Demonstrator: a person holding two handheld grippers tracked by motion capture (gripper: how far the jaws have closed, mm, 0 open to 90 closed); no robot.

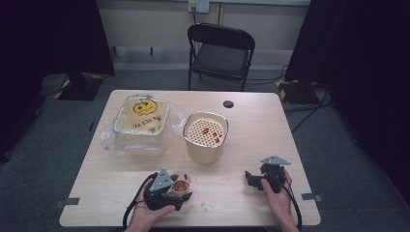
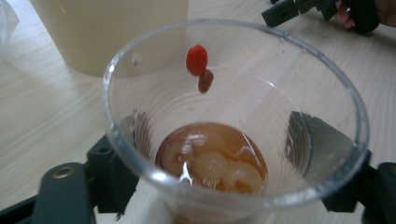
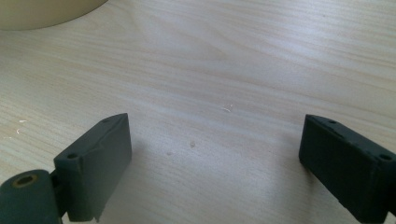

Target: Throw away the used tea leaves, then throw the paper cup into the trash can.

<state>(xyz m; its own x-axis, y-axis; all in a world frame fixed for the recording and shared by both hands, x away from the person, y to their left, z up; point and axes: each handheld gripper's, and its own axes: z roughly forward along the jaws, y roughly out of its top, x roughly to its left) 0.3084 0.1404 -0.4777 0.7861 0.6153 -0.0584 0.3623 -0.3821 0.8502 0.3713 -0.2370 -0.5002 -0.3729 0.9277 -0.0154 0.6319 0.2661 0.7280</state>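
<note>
Clear plastic cup [image 2: 233, 116], amber syrup, pale fruit, clamped in left hand-held gripper [image 2: 224, 186]

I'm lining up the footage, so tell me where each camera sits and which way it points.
High view: above the person's side, looking forward and down on the table; both hands, left gripper and right gripper show.
Left gripper view: rides the left gripper, looking into the clear cup between its jaws; the right gripper shows top right.
Right gripper view: rides the right gripper, facing bare tabletop between open jaws.
Shared: all three show the cream tub on the table.
</note>
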